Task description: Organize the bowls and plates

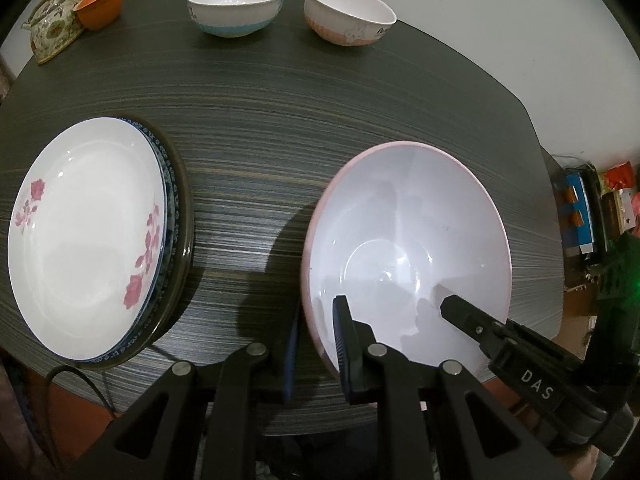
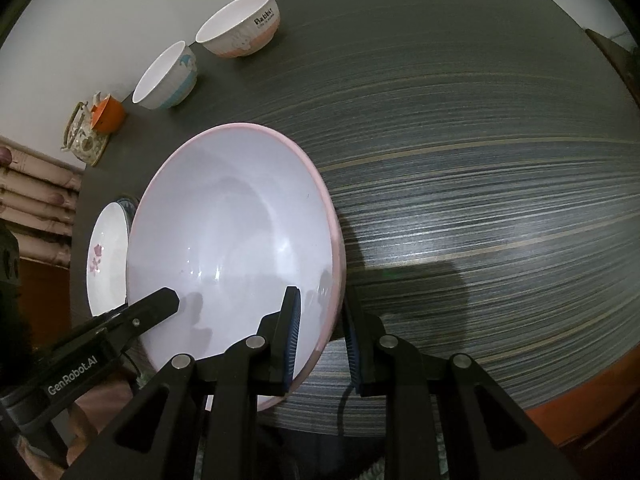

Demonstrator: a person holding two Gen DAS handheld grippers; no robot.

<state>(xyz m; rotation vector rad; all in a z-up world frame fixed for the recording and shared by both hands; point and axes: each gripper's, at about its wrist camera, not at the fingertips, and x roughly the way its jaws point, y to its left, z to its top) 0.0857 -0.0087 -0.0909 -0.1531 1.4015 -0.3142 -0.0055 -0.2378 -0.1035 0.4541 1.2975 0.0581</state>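
Big pink-rimmed bowl w/ glossy white inside (image 1: 404, 240) sits at the near edge of the dark striped wood-grain desk (image 1: 320, 112), both claws on it. Left claw (image 1: 316, 344) is pinching the bowl's near-left rim: one blue-padded finger inside the wall, the other outside. Right claw (image 2: 320, 340) is pinching the near-right rim the same way, wall of the bowl (image 2: 228, 240) between its ribbed blue pads. Each claw's black finger shows in the other's view, reaching into the bowl.

Left of the bowl, apart from it: white round plate w/ pink flower print (image 1: 86, 236), top of a stack, over a blue-patterned plate and a dark plate at the bottom.

Far edge of desk, by the wall: small white bowl w/ blue base (image 1: 237, 4) and small white bowl w/ pink base & rabbit print (image 1: 349, 14), side by side, not touching. Far-left corner: orange cup (image 1: 100, 4) just beside a floral patterned teapot w/ hoop handle (image 1: 54, 24).
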